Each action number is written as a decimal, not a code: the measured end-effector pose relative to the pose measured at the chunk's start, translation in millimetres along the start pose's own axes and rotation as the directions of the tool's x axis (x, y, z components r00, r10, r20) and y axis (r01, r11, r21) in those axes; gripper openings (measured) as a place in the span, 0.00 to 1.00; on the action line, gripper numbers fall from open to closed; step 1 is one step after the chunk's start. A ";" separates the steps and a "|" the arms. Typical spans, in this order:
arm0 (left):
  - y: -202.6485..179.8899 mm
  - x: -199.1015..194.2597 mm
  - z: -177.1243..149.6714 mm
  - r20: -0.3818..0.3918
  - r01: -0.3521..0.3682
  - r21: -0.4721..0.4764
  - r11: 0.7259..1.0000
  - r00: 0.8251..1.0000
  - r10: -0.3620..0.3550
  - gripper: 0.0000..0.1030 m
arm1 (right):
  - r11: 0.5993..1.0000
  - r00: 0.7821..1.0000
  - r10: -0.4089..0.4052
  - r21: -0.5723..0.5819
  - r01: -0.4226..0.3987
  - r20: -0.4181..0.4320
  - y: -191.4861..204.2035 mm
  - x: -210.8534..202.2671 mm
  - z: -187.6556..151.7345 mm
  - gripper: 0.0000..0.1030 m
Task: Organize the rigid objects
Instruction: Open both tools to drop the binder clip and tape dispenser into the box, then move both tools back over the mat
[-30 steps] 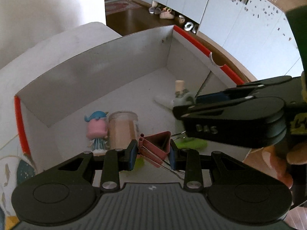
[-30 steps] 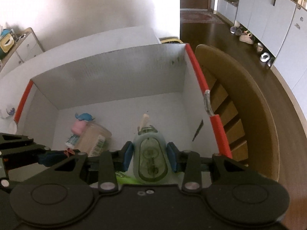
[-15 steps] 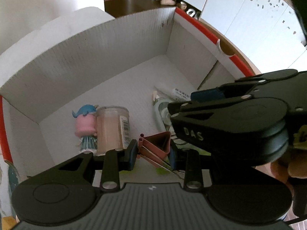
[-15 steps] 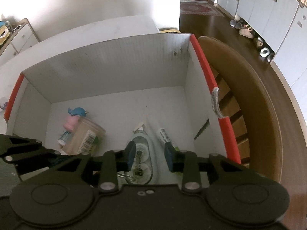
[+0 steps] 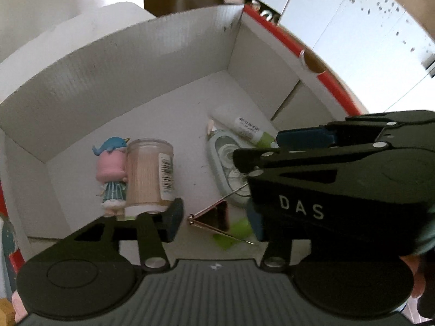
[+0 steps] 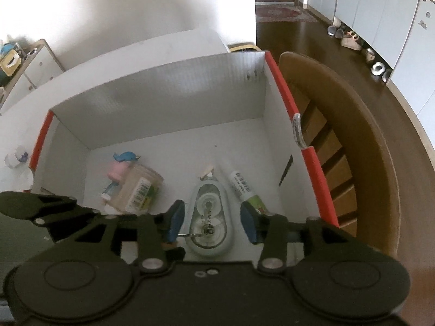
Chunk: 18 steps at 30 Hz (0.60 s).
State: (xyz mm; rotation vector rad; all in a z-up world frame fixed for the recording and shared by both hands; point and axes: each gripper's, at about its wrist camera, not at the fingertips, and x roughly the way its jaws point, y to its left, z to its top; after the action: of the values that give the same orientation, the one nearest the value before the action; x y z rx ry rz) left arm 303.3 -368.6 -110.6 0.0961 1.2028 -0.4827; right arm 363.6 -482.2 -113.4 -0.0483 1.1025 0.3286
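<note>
Both grippers hung over the white box (image 6: 168,87) with jaws spread and nothing held. Right gripper (image 6: 210,218) straddled the correction tape dispenser (image 6: 208,214), which lay flat on the box floor beside the glue tube (image 6: 243,187). Left gripper (image 5: 217,217) sat above the pink binder clip (image 5: 216,216), lying loose near a green scrap. Figurine (image 5: 112,174) and jar (image 5: 148,176) rested touching at left. Best move, I'd judge: lift both grippers straight up, avoiding the clip's wire handles and the box walls.
</note>
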 end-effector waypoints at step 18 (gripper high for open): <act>23.1 -72.8 -34.5 0.178 0.022 -0.044 0.999 0.984 -0.014 0.54 | 0.999 0.994 0.043 -0.007 -0.042 0.103 28.1 -59.5 -11.4 0.62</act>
State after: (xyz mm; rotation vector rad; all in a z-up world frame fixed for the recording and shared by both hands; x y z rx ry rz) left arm 262.8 -314.4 -61.1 0.0022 1.0403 -0.4691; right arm 321.5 -471.9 -62.6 -0.0119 1.0017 0.3681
